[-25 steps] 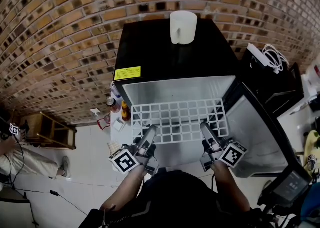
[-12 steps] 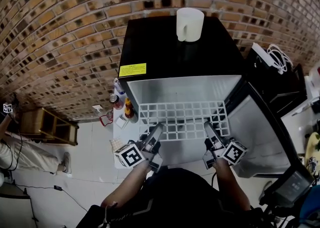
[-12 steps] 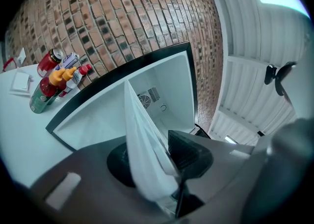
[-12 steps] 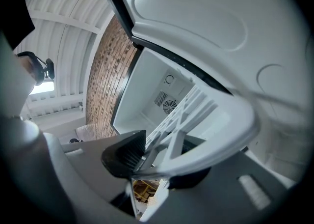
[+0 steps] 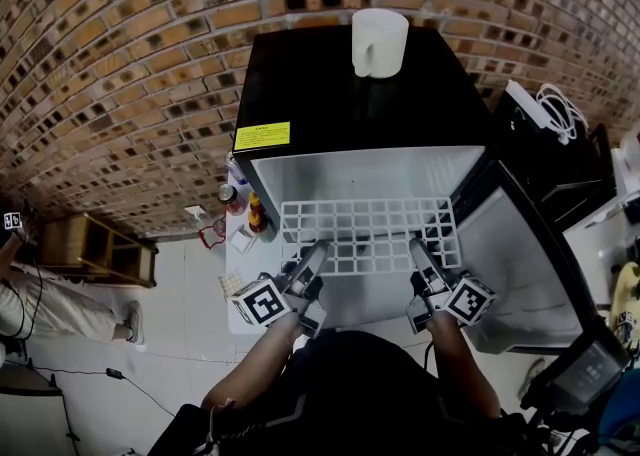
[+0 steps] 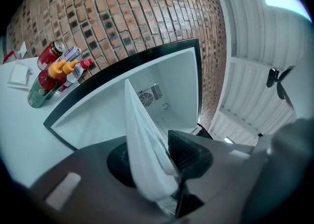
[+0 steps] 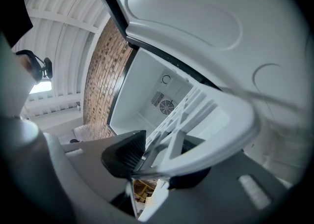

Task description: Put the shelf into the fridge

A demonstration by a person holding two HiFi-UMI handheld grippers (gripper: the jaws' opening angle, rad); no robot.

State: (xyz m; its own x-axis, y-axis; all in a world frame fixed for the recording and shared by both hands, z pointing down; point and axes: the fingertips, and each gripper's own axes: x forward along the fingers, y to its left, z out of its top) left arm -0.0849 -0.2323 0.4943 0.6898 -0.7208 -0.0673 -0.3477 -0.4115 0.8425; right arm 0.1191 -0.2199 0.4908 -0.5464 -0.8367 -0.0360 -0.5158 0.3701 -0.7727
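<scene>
My left gripper [image 5: 316, 252] and right gripper [image 5: 418, 250] stay clamped on the shelf [image 5: 365, 232]. It has edged slightly deeper into the fridge [image 5: 300, 84], so insertion is progressing.

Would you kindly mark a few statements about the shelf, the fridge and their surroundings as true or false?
1. The left gripper and the right gripper are each shut on the white shelf. True.
2. The fridge door is closed. False: it stands open, swung out to the right of the opening.
3. A white mug stands on top of the black fridge. True.
4. The bottles stand inside the fridge. False: they stand outside it, on the white table at its left side.
</scene>
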